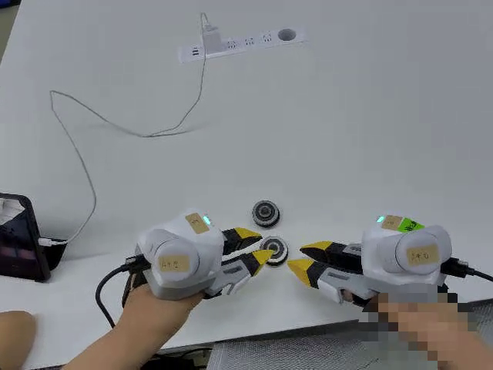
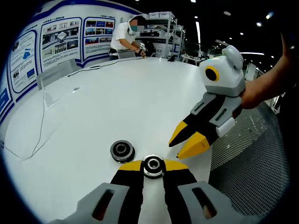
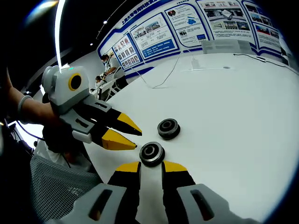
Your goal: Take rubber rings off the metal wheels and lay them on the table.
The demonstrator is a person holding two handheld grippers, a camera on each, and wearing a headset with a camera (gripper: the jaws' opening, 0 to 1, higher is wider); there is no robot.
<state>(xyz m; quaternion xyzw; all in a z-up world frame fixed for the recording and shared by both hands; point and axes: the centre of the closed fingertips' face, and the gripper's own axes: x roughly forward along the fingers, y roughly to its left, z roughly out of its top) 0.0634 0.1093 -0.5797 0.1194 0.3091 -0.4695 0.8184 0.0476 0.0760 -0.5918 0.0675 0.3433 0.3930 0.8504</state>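
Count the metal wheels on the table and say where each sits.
2. One wheel lies between the tips of the left gripper and right gripper; the other wheel sits just beyond it, untouched. None looks hidden.

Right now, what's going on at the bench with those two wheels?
A person holds one gripper in each hand over a white table. Both point at the nearer metal wheel from opposite sides. It sits at the open jaw tips of the left hand-held gripper, and the right hand-held gripper, also open, stops just short. The second wheel lies apart, untouched. Both appear to have their dark rubber rings on.
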